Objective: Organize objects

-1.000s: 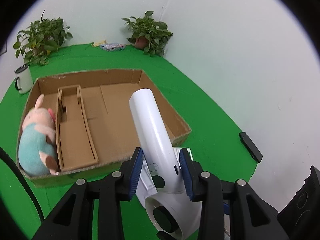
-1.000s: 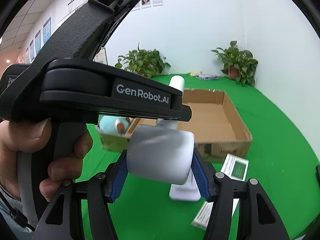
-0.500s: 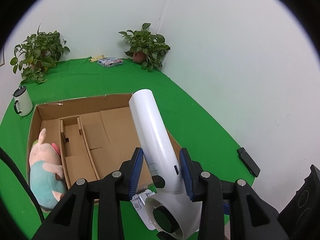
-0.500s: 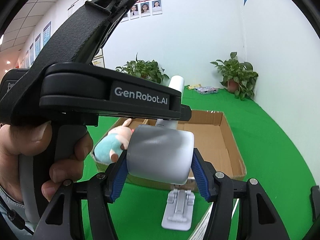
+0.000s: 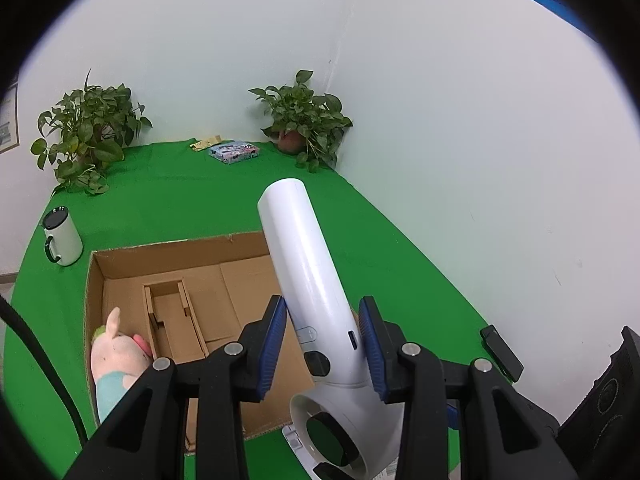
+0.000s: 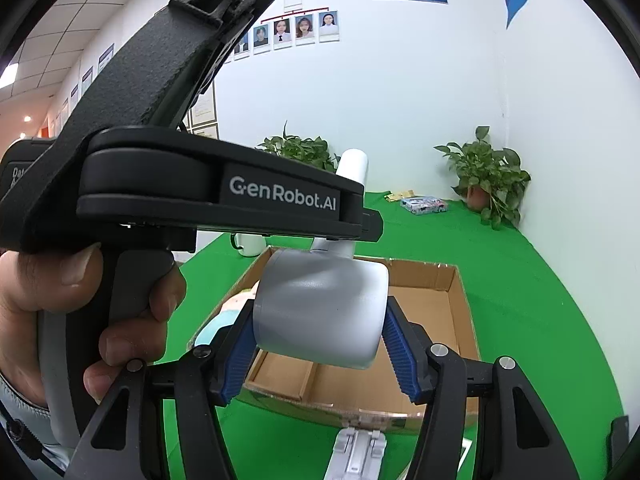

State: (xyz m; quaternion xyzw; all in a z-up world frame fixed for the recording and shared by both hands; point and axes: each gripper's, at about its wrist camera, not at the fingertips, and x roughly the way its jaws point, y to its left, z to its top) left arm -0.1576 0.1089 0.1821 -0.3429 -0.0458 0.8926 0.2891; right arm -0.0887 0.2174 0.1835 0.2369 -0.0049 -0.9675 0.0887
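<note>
Green cloth covers the tabletop (image 5: 200, 200) in a white-walled corner, with potted plants at the back and a mug (image 5: 62, 236) on the left. An open cardboard box (image 5: 192, 248) sits below me, a plush toy (image 5: 116, 356) in its left compartment, a divider (image 5: 172, 312) beside it and the wide right section bare.

I judge the step in hand to be carrying the white hair dryer (image 5: 308, 280) to the box. My left gripper (image 5: 323, 346) is clamped on its handle near the buttons, pads pressing both sides, the handle pointing up and away. My right gripper (image 6: 320, 354) is closed on the grey barrel (image 6: 324, 312), so both share the load. The dryer hangs clear above the box's near wall, touching nothing else.

Next I need to bring both grippers forward and down together over the bare right section, keep the dryer level so neither grip twists, and let go only once it rests on the cardboard.

Both grippers tilt moderately downward; a hand (image 6: 80, 312) wraps the left gripper's grip, seen in the right view. A white stand (image 6: 356, 452) lies on the cloth in front of the box.
</note>
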